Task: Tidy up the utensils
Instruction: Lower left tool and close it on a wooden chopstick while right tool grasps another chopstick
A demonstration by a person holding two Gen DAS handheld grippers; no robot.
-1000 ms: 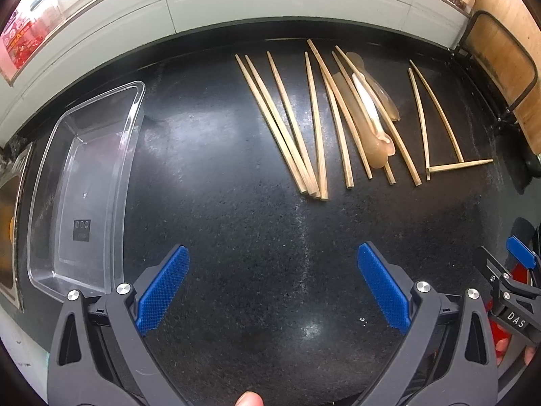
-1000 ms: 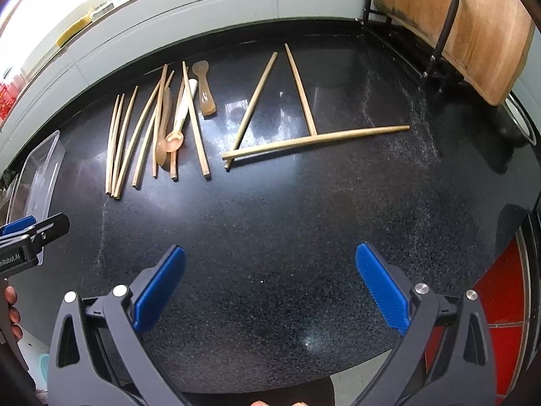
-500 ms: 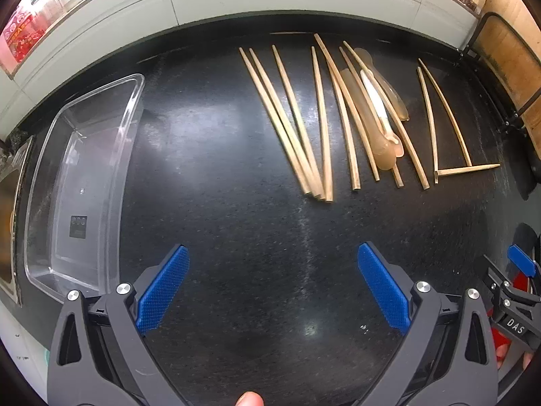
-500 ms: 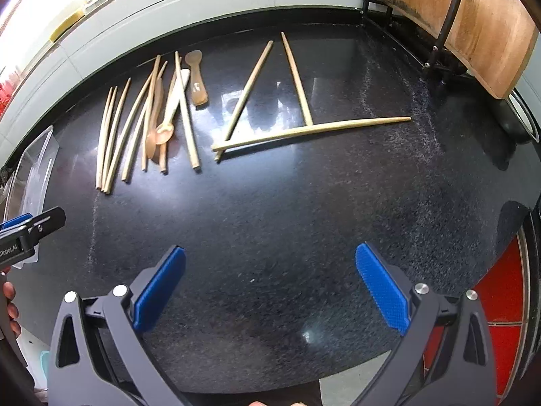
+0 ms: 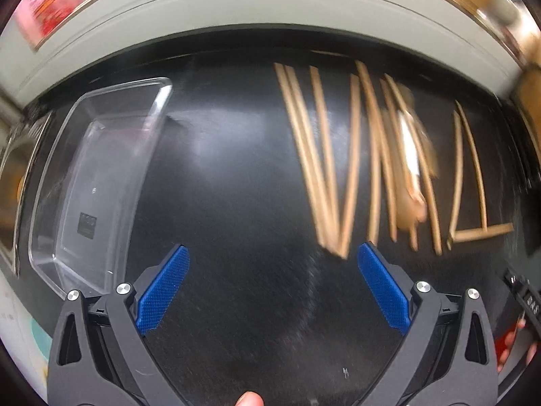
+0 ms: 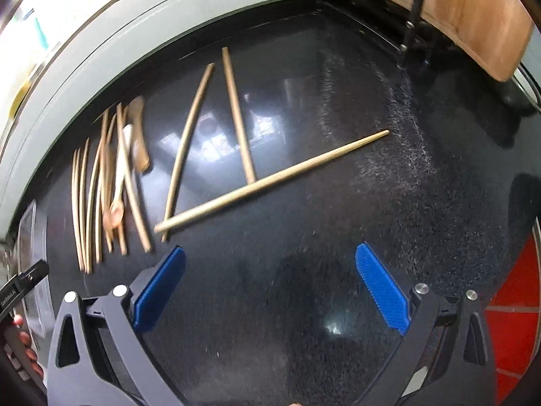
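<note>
While both grippers, left gripper [image 5: 273, 291] and right gripper [image 6: 269, 291], hang spread and empty above the black counter [image 6: 304, 253], the chopsticks [image 5: 324, 176] lie scattered ahead, with the clear tray [image 5: 101, 176] left; one stick should be pinched mid-length, squarely.

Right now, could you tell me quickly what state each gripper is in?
Left gripper: open, holding nothing, above the black counter.
Right gripper: open, holding nothing.

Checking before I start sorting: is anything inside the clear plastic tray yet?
No utensils show inside the clear tray; only a small dark label shows through its base. Its near corner is hidden behind the left gripper.
</note>
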